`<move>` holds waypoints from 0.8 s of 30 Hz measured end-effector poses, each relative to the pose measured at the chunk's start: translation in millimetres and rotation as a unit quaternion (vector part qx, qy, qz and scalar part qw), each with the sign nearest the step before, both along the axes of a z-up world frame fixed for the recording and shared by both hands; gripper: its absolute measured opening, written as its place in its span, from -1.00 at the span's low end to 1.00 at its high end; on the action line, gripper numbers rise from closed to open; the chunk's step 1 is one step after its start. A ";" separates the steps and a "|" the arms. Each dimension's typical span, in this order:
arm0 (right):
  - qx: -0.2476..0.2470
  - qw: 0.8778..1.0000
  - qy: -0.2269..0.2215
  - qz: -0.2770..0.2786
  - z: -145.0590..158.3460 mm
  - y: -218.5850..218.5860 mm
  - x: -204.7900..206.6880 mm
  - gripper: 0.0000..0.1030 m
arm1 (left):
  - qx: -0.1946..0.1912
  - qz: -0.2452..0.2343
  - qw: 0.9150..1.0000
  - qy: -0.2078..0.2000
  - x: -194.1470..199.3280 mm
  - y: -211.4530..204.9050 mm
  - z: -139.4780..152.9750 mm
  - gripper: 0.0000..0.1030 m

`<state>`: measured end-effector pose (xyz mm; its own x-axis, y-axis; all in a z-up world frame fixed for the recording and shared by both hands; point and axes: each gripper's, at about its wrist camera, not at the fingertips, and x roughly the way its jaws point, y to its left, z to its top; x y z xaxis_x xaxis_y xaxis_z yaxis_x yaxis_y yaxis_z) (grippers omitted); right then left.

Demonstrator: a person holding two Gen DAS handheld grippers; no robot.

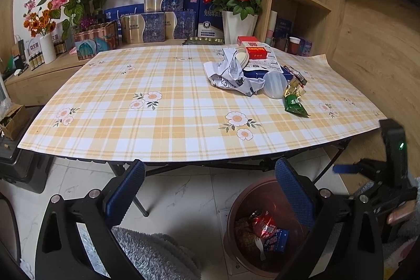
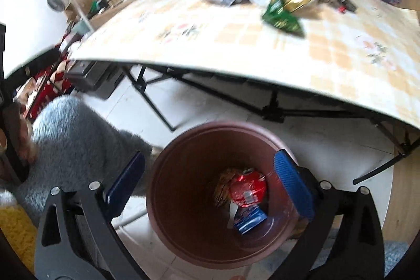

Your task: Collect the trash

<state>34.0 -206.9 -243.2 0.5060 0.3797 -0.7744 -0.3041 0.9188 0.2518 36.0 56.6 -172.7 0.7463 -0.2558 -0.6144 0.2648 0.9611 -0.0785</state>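
Both grippers wide open and empty, left gripper [image 1: 210, 190] below the table edge, right gripper [image 2: 210, 185] over the brown trash bin [image 2: 168, 201] holding a crushed red can [image 2: 246, 190], wrapper pile [image 1: 257, 72] on the plaid tablecloth [image 1: 157, 109]

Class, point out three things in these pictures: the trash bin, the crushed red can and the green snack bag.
trash bin [image 2: 168, 201], right wrist view, inner left wall.
crushed red can [image 2: 246, 188], right wrist view, middle of its dented side.
green snack bag [image 1: 294, 104], left wrist view, green printed lower part.
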 end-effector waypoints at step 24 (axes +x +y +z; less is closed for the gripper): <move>0.020 0.992 -0.082 -0.096 83.2 -79.9 34.3 0.89 | 0.025 -0.019 0.996 -0.079 44.5 -23.9 63.0 0.89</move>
